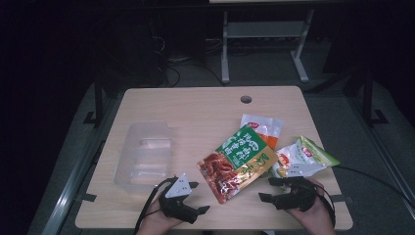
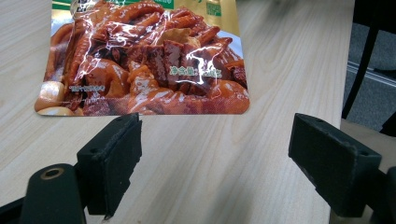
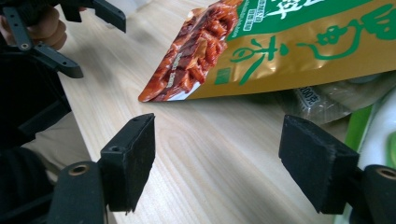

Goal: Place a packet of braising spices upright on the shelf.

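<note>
Two claws, left (image 1: pixel 195 196) and right (image 1: pixel 266 188), rest spread and empty beside the green-and-gold foil snack pouch (image 1: pixel 237 161) lying mid-tabletop (image 1: pixel 195 105). Left gripper view: pouch edge (image 2: pixel 144 60) ahead; we advise nipping it squarely. Right gripper view: pouch corner (image 3: pixel 261 51) clear of the pads.

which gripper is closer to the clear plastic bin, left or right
Left. The left gripper sits just off the clear plastic bin's near right corner; the right gripper is across the table, beyond the gold-and-green snack pouch.
</note>
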`<state>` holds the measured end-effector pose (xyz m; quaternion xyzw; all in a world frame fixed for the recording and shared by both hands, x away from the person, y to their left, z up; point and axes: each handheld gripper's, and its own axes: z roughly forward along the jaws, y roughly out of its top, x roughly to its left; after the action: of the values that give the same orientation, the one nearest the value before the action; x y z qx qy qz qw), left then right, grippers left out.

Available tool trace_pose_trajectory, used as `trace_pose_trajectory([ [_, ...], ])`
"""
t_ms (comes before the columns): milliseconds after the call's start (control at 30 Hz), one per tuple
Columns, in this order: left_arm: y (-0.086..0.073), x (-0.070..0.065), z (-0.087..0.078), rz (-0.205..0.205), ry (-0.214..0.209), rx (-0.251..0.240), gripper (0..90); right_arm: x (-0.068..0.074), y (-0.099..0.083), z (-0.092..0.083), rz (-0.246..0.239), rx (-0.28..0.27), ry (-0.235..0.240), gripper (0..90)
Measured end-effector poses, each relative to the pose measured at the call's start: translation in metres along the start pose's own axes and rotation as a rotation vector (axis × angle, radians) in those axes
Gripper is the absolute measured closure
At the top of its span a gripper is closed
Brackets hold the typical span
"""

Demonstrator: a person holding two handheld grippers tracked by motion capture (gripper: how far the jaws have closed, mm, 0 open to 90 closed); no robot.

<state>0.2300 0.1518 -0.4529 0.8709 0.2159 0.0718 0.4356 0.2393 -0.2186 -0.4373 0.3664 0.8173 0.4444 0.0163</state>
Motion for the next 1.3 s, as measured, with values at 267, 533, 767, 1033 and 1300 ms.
trace_pose_trajectory([
  [267,0.0,0.001,-0.001,-0.007,-0.012,-0.01,16.8,-0.002,0.001,-0.006,0.025,-0.007,-0.028,25.8],
  [533,0.001,-0.004,-0.001,-0.001,-0.037,-0.009,17.0,-0.008,0.01,-0.014,0.034,-0.025,-0.071,25.9],
  [767,0.001,-0.005,0.0,0.007,-0.038,-0.005,17.0,-0.022,0.029,-0.018,0.049,-0.017,-0.125,25.9],
  [1033,0.002,-0.006,-0.001,0.012,-0.039,-0.006,17.0,-0.055,0.048,-0.013,0.128,0.023,-0.125,29.2],
  [1300,0.002,-0.004,0.002,0.004,-0.044,-0.004,17.0,-0.065,0.051,0.0,0.157,0.055,-0.105,48.3],
])
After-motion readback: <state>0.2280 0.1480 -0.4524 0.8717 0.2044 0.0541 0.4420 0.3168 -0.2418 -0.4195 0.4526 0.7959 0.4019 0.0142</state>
